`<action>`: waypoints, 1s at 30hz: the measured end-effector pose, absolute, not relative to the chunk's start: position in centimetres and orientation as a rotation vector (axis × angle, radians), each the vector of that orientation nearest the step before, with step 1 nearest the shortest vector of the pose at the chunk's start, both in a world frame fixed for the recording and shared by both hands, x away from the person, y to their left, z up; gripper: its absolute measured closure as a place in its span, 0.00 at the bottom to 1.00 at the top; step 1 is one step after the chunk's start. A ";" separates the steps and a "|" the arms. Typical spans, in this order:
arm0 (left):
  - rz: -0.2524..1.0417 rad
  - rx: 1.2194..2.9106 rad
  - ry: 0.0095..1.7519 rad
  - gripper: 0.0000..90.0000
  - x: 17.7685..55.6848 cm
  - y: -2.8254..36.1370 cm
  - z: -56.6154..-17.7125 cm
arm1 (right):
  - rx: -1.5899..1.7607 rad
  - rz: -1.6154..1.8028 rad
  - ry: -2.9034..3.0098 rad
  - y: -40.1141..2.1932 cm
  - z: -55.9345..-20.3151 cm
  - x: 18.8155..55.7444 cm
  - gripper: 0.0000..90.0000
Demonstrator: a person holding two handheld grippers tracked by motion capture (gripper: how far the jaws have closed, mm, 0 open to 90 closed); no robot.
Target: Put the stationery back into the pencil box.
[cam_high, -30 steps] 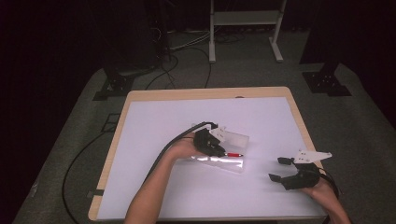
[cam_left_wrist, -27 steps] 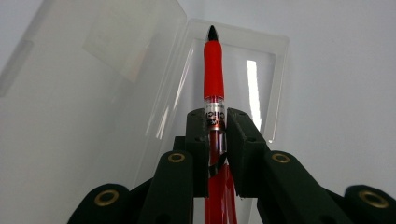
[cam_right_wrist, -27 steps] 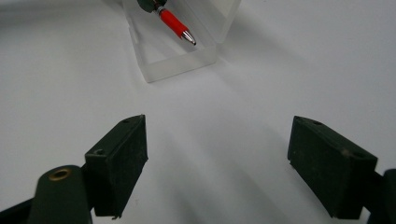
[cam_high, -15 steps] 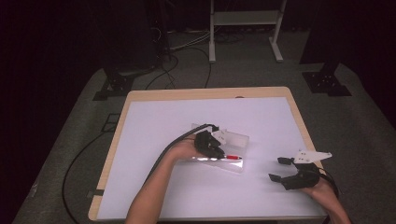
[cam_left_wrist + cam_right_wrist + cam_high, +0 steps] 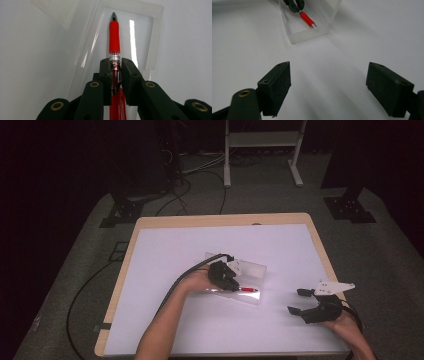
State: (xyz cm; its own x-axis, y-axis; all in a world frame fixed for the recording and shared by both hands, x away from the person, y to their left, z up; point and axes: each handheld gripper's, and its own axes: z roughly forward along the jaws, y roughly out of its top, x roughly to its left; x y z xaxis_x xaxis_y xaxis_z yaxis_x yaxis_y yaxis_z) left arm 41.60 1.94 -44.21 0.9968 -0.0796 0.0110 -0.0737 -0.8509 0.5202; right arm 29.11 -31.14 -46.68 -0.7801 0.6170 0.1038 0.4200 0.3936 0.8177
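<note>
A red pen (image 5: 114,37) with a red grip and a dark tip is pinched between the jaws of my left gripper (image 5: 115,65), which is shut on its clear barrel. The pen (image 5: 247,289) lies along the inside of an open clear plastic case (image 5: 252,270) near the middle of the table. In the right gripper view the case (image 5: 307,32) and the pen (image 5: 307,18) show at the top, with the left gripper's tips on the pen. My right gripper (image 5: 299,301) rests open near the table's front right, with nothing between its jaws (image 5: 328,90).
A white sheet covers the wooden table (image 5: 150,222). The left gripper's black cable (image 5: 125,270) trails off the table's left side onto the floor. A white metal stand (image 5: 260,140) and dark equipment bases stand on the floor beyond the table.
My left gripper has carried the red pen down and forward into the clear case. The right gripper has stayed in place.
</note>
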 end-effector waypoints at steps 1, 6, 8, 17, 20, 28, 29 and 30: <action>-0.015 2.593 -0.107 0.88 41.6 1.9 -44.2 | 0.922 1.333 2.434 -31.2 -46.7 29.1 0.21; -0.026 2.599 -0.105 0.88 41.7 1.9 -44.4 | 0.929 1.334 2.433 -31.2 -46.7 29.1 0.21; -0.025 2.600 -0.104 0.88 41.7 1.9 -44.5 | 0.926 1.332 2.434 -31.3 -46.7 29.1 0.21; -0.022 2.611 -0.101 0.87 41.6 1.8 -44.6 | 0.920 1.337 2.435 -31.3 -46.8 29.2 0.21; -0.021 2.609 -0.099 0.87 41.6 1.8 -44.6 | 0.912 1.333 2.439 -31.2 -46.8 29.2 0.21; -0.017 2.593 -0.089 0.80 41.6 2.0 -44.2 | 0.915 1.339 2.439 -31.2 -46.8 29.3 0.21; -0.015 2.589 -0.088 0.80 41.6 2.1 -44.1 | 0.915 1.341 2.437 -31.2 -46.8 29.3 0.21; -0.014 2.587 -0.089 0.80 41.6 2.1 -44.0 | 0.922 1.341 2.435 -31.3 -46.8 29.3 0.21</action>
